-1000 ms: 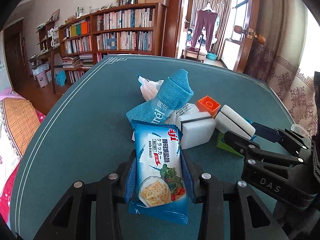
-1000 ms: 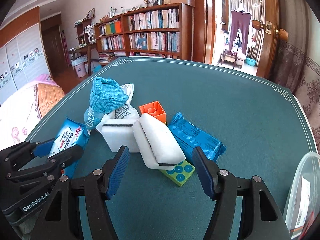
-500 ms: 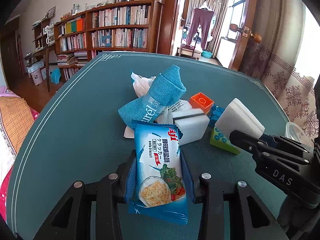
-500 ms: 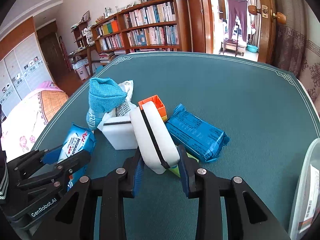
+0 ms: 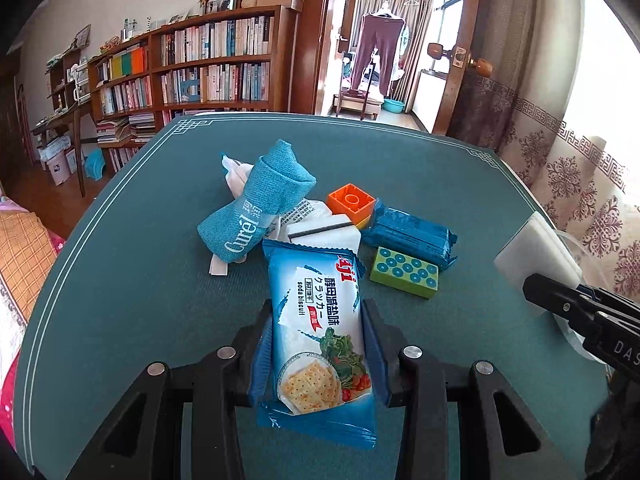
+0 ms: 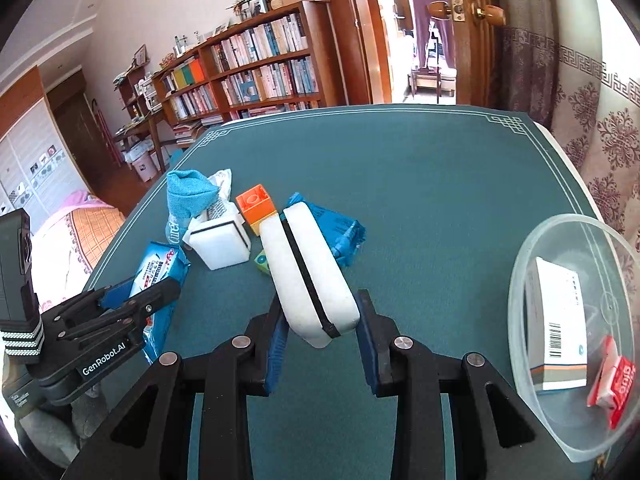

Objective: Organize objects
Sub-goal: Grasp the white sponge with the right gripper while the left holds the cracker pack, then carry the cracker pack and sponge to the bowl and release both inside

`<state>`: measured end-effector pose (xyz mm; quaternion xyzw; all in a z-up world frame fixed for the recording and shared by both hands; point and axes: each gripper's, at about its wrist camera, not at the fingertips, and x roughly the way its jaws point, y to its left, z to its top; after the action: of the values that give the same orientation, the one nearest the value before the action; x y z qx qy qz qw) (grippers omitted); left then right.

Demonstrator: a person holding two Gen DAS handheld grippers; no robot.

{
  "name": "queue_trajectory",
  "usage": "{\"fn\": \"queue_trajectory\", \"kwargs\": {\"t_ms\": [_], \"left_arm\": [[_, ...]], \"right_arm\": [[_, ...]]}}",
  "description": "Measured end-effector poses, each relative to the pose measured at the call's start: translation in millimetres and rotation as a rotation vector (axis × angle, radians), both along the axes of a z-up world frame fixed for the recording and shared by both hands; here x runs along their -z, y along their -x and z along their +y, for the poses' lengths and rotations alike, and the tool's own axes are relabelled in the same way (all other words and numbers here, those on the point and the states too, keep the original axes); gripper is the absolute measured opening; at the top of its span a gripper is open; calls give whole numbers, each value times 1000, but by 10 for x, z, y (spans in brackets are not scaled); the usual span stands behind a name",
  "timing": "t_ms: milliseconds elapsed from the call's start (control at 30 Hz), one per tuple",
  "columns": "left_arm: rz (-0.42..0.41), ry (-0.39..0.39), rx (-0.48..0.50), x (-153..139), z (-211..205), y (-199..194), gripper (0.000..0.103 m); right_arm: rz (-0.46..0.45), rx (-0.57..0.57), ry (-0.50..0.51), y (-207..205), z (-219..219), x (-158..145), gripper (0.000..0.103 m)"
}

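Observation:
My left gripper [image 5: 318, 344] is shut on a blue soda biscuit packet [image 5: 318, 320], held above the green table; it also shows in the right wrist view [image 6: 158, 276]. My right gripper [image 6: 322, 332] is shut on a white sponge with a black stripe [image 6: 308, 272], lifted off the pile; the sponge shows at the right in the left wrist view [image 5: 536, 252]. On the table lie a blue rolled towel [image 5: 256, 208], a second white sponge [image 5: 324, 232], an orange block [image 5: 351, 200], a green studded block [image 5: 404, 272] and a dark blue packet [image 5: 412, 234].
A clear plastic bowl [image 6: 576, 240] stands at the right near the table edge, holding a white box [image 6: 560, 312] and a red sachet [image 6: 614, 384]. A white wrapper [image 5: 236, 172] lies behind the towel. Bookshelves and a doorway stand beyond the table.
My right gripper closed on the white sponge and lifted it away to the right, uncovering the green block and dark blue packet. My left gripper still holds the biscuit packet.

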<state>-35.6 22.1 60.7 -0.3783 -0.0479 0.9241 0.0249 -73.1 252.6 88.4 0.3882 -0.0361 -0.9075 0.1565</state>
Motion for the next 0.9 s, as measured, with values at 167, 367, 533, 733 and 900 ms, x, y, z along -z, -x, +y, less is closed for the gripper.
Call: {"fn": "queue_trajectory", "kwargs": {"t_ms": [167,367,533,733,900], "left_arm": [[4,10,53,-51,216,-37,43],[-1,16,123,-98,543,-22,43],[-1,26,191,-135,846,-9,43],[-23,7,290,-176,1247,55,43],[-18,19,358,-226,1543,45,43]], "right_arm": [[14,77,3,-55,426,-63,33],[28,170,18,-117,965,-147,33],[42,249,25,-177,1377,-178,33],[36,327,19,-202,1786,-113,33],[12,373,43,-196,2052,-6,33]]}}
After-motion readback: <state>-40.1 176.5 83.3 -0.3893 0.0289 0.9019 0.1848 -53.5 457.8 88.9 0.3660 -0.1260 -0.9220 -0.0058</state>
